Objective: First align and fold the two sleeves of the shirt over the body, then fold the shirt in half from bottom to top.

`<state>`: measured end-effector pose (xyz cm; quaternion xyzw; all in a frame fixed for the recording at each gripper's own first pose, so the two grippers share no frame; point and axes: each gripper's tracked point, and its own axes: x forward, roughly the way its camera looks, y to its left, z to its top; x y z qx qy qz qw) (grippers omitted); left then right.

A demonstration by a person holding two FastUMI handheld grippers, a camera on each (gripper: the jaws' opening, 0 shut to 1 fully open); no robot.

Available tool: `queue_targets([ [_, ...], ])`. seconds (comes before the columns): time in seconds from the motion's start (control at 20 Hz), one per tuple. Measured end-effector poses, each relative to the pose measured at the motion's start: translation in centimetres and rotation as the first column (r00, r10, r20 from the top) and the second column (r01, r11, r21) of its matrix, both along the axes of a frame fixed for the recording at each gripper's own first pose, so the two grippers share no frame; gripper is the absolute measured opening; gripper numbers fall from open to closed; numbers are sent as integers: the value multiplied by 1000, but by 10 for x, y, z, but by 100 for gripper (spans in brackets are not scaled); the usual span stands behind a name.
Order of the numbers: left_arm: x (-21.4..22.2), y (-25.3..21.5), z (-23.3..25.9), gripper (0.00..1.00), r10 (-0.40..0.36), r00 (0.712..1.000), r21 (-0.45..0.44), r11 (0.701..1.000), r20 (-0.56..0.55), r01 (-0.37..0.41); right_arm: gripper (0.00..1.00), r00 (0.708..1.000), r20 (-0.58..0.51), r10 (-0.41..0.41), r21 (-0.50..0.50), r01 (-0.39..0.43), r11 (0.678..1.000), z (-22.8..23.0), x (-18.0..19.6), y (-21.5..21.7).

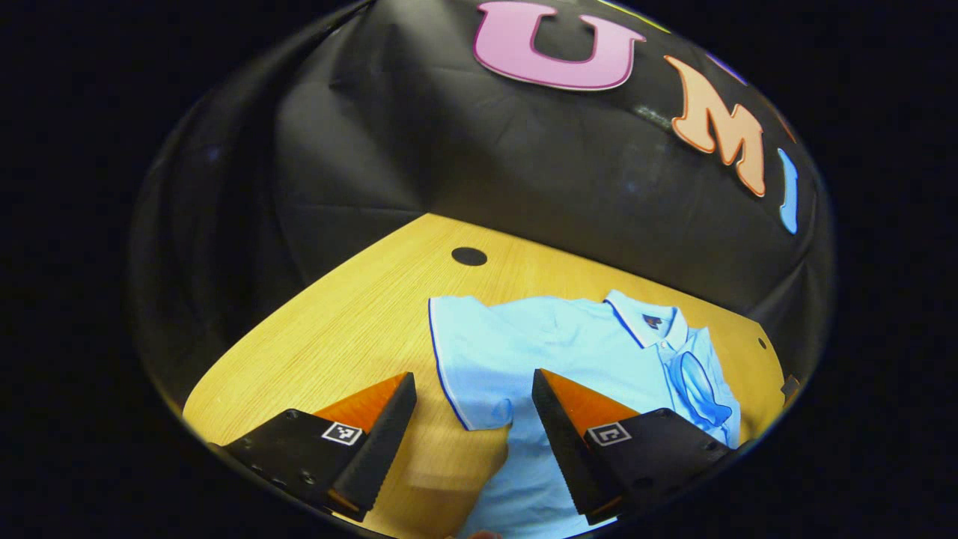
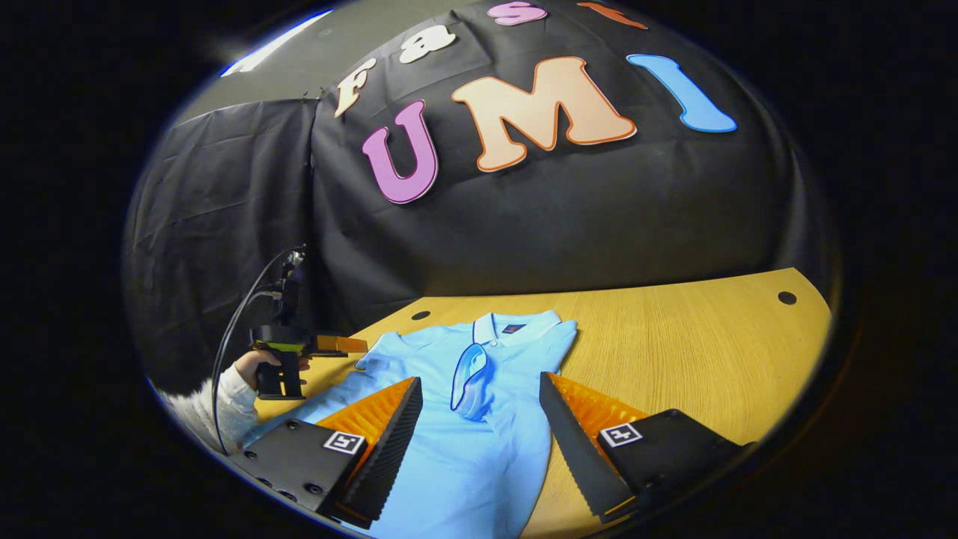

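Shirt flat on table, one sleeve seemingly folded across; left gripper and right gripper hovering, jaws spread, nothing held.

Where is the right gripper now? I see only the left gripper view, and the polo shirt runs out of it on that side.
Observer: The right gripper is open and holds nothing; in its own view the front of the polo shirt lies between its fingers.
Operator: What is beyond the shirt there?
Observer: Bare wooden table, with a small dark hole near the far edge.
Operator: How does my left gripper look from there?
Observer: The left gripper is beside the shirt's short sleeve, held by a hand in a white cuff; a cable hangs from it.
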<state>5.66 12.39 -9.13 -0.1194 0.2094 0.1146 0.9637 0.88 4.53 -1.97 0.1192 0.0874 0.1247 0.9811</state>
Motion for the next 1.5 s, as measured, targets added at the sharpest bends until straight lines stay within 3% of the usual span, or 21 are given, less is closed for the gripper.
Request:
queue_targets([
  [0.45, 26, 8, -13, 87, 5, 994, 45, 999, -113, 1, 98, 999, 15, -39, 39, 38, 999, 9, 0, -19],
  [0.5, 29, 10, -13, 90, 12, 993, 46, 999, -116, -7, 98, 999, 16, -39, 43, 38, 998, 9, -1, -19],
  [0.6, 30, 5, -15, 85, -3, 992, 41, 999, -125, 8, 98, 999, 15, -37, 55, 36, 998, 10, -2, -19],
  [0.75, 27, 8, -25, 85, 4, 981, 105, 994, -192, 16, 98, 999, 9, -35, 72, 34, 997, 11, -2, -19],
  [1.05, 28, 13, -24, 60, -6, 983, 119, 992, -185, 28, 98, 999, 14, -33, 71, 32, 997, 12, -4, -19],
  [1.15, 31, 6, -20, 41, -18, 985, 115, 993, -172, 38, 98, 999, 10, -36, 70, 35, 997, 10, -1, -25],
  [1.2, 31, 4, -21, 23, -26, 985, 118, 992, -172, 47, 98, 999, 8, -36, 70, 36, 997, 8, -1, -25],
  [1.25, 33, 1, -22, 22, -42, 985, 111, 992, -165, 61, 98, 999, 6, -36, 71, 36, 997, 8, -1, -25],
  [1.4, 35, 0, -20, 4, -49, 987, 107, 992, -154, 66, 98, 999, 8, -34, 70, 34, 997, 8, 0, -25],
  [1.5, 35, -1, -21, 0, -47, 986, 115, 991, -161, 66, 98, 999, 13, -35, 66, 34, 997, 10, 1, -25],
])
